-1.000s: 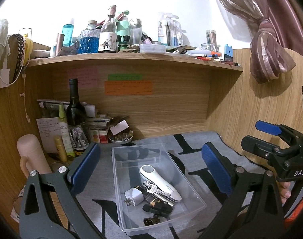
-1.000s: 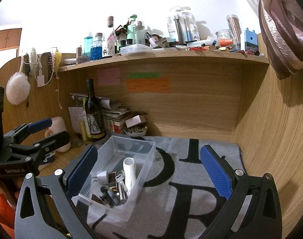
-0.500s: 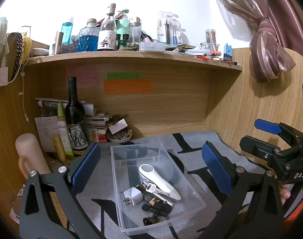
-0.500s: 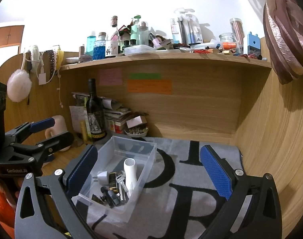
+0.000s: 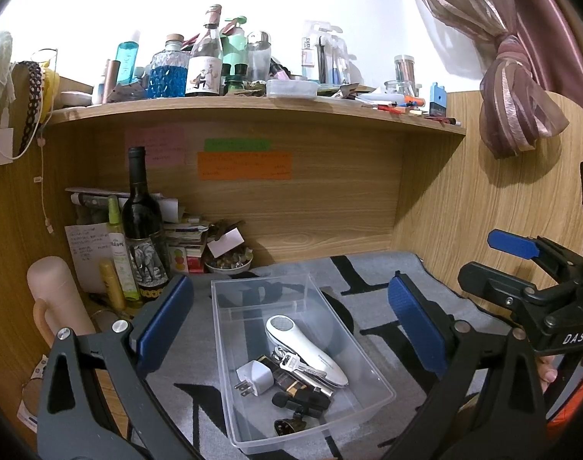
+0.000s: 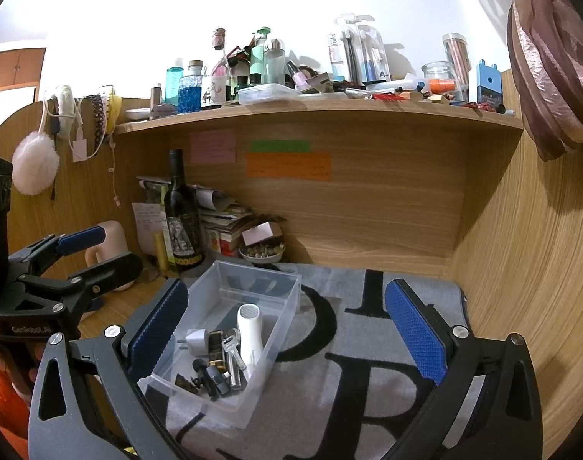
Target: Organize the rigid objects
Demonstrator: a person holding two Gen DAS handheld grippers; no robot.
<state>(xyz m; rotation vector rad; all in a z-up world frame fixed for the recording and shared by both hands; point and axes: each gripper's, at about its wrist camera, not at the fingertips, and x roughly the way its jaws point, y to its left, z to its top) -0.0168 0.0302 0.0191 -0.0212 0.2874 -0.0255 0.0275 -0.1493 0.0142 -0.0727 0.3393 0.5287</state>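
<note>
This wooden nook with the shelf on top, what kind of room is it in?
Probably a bedroom or dorm desk at home. The shelf is crowded with toiletry bottles, a tied-back curtain hangs at the right, and sticky notes are stuck on the back panel.

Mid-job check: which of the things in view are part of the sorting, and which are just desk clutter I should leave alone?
Part of the job:
clear plastic bin
white handheld device
white plug adapter
keys
small black parts
left gripper, open
right gripper, open

Just lying about:
wine bottle
bowl of small bits
paper stack
shelf clutter
pink cylinder
</note>
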